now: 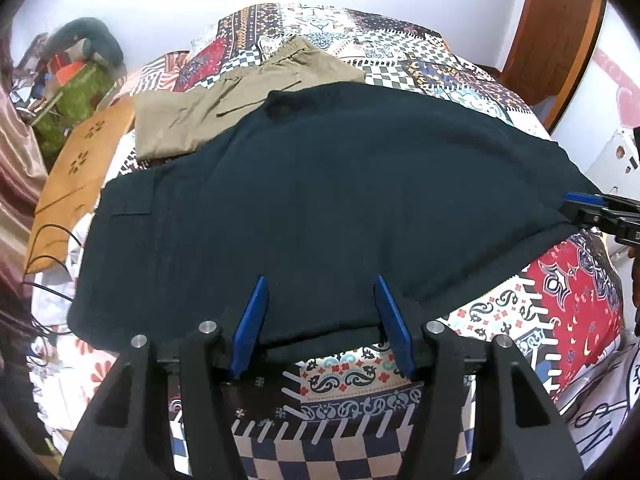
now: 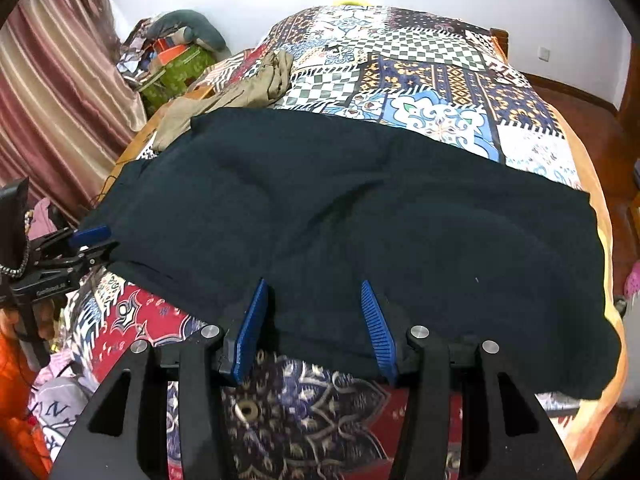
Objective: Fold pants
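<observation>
- Left wrist view: the dark pants [image 1: 320, 200] lie spread across the patterned bedspread [image 1: 560, 300], folded into a broad flat shape whose near edge runs just in front of the camera.
- The left gripper [image 1: 322, 280] reaches forward low over that near edge, its two blue fingers [image 1: 252, 320] spread wide apart with dark cloth lying between them; the tips rest on or just above the fabric, and I cannot tell which.
- At the right edge of this view the right gripper [image 1: 592, 208] comes in from the side at the pants' far right corner.
- Right wrist view: the right gripper [image 2: 316, 284] also points forward over the near hem, level and low, blue fingers [image 2: 376, 328] parted widely, the cloth between them not pinched.
- Here the pants [image 2: 340, 220] show soft creases across the middle, and their right end drapes toward the bed's edge.
- The left gripper [image 2: 96, 240] appears at the left of this view, beside the pants' left corner; whether it grips the cloth from this angle I cannot tell.
- Beyond the dark pants, a pair of tan pants [image 1: 224, 100] lies on the bedspread, its near part tucked beneath the dark fabric.
- Farther left stand a striped curtain [image 2: 52, 92] and a cluttered pile with a green box [image 2: 176, 68].
</observation>
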Tool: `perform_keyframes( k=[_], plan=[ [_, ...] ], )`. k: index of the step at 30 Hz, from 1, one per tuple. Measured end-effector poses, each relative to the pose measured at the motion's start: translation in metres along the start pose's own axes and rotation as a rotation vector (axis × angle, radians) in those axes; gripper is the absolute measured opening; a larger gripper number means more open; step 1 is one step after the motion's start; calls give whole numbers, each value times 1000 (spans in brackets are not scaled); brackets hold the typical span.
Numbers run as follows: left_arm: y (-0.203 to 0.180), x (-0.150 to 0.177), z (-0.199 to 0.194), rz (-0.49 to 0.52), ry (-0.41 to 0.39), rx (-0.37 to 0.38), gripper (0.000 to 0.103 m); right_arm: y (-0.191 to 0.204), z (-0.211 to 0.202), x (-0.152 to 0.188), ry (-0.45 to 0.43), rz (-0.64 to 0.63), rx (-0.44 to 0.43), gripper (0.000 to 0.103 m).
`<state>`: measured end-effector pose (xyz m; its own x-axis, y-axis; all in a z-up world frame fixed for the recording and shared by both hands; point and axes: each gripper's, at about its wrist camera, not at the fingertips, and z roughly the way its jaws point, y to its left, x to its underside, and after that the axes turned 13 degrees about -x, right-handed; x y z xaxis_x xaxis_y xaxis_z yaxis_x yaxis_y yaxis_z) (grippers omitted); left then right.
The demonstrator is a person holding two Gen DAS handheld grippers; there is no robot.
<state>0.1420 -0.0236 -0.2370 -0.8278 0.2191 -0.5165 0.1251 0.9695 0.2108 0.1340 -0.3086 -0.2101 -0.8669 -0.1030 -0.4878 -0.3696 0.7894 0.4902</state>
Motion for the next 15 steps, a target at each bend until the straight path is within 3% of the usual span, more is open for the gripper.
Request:
perform_keyframes(
  k=[5, 7, 15],
  plan=[
    [1, -24, -13, 8, -48, -32, 58, -10, -22, -2, -41, 16, 23, 45],
    [0, -39, -17, 4, -76, -46, 65, -21, -38, -5, -82, 24, 51, 45],
    [-20, -93, 1, -3, -97, -56, 67, -92, -91, -23, -212, 110, 223, 45]
  ],
)
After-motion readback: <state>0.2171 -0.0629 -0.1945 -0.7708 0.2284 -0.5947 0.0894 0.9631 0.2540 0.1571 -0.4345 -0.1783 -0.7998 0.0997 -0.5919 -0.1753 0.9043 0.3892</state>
